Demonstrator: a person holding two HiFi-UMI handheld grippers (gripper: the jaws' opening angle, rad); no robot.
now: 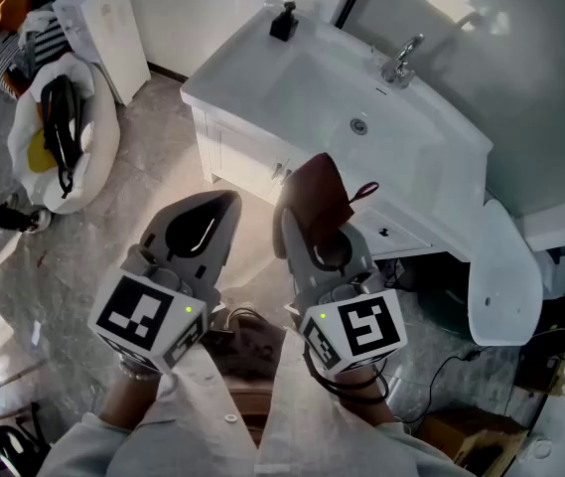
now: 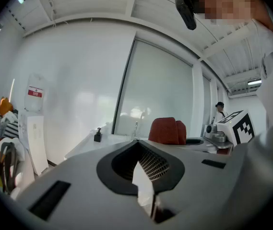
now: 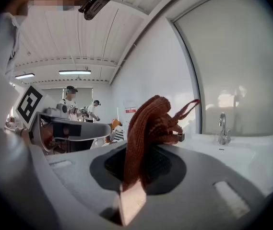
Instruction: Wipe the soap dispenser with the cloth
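1. Your right gripper (image 1: 314,229) is clamped on the rust-brown cloth (image 1: 317,189). The cloth stands up out of the jaws in a bunch, with a thin loop trailing to the right.
2. Your left gripper (image 1: 224,207) has its jaws brought together with nothing between them (its own view shows only the pads meeting).
3. The soap dispenser (image 1: 283,20) stands upright, pump end up, on the far left corner of the white vanity top (image 1: 224,95). It is well apart from both grippers.
4. The relation that matters is this: the dispenser lies far ahead of you and a little left of the cloth's line. The basin (image 1: 359,125) and the faucet (image 1: 401,60) lie to its right.
5. Neither hand looks clearly nearer. My judgement is that the cloth hand has to travel far and slightly left across the counter. It should then meet the dispenser's upright side, not its top.
6. The left gripper view gives you the dispenser in the open, left of centre, with the cloth off to its right.
7. In the right gripper view the cloth fills the middle and blocks that line. Only the faucet shows clearly on the right. A small dark shape at the cloth's edge may be the dispenser, though I cannot tell.
8. The head view alone shows the whole gap between the cloth and the dispenser.
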